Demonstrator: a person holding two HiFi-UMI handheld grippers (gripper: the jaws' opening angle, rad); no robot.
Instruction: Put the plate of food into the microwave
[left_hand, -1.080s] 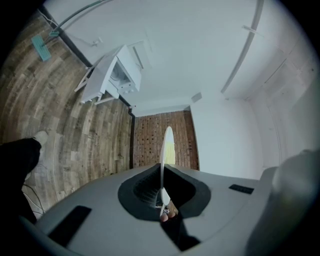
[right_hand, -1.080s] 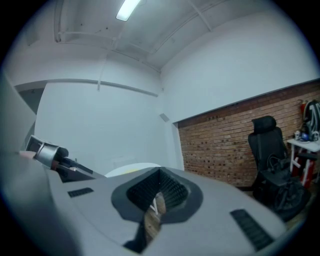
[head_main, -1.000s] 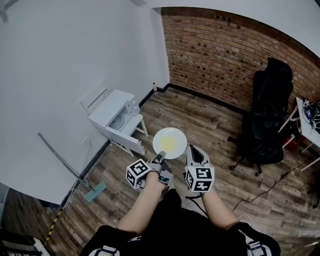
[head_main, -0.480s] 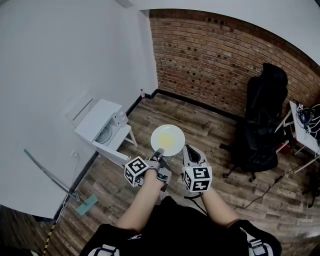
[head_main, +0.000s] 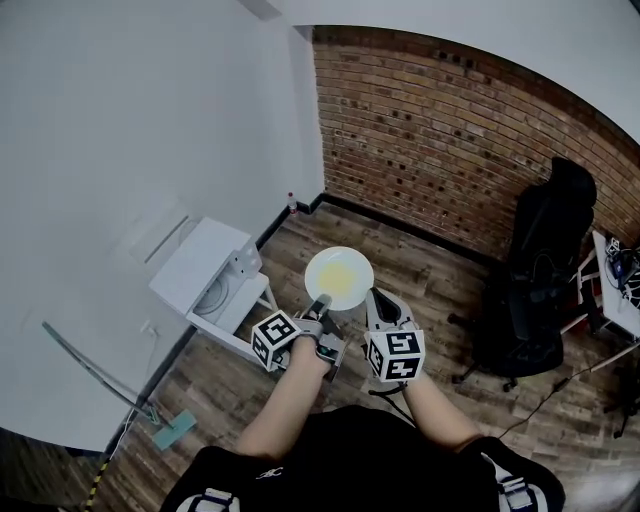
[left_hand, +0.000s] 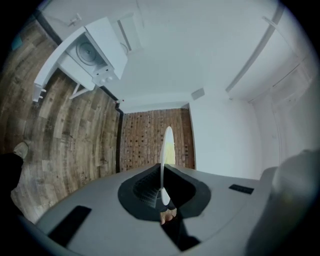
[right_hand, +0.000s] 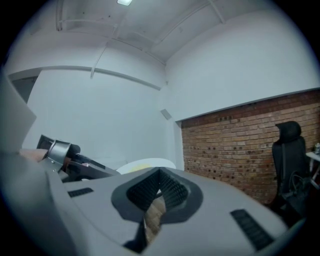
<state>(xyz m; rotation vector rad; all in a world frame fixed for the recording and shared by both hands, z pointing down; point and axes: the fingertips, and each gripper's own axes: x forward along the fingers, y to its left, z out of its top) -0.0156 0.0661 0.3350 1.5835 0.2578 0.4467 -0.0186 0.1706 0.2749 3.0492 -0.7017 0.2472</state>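
Hardly anything moved since half a second ago: your left gripper still clamps the near rim of the plate, which is level with yellow food on it, ahead of both grippers. Your right gripper is just right of the plate, jaws nearly together, nothing between. The microwave, door open, is ahead-left of the left gripper, well apart.

The plate is logged white, with yellow food. The left gripper and right gripper are noted grey, their cubes patterned in black-and-white squares. Microwave and wall are marked white, brick wall red-brown, floor brown wood-grain planks, chair black.
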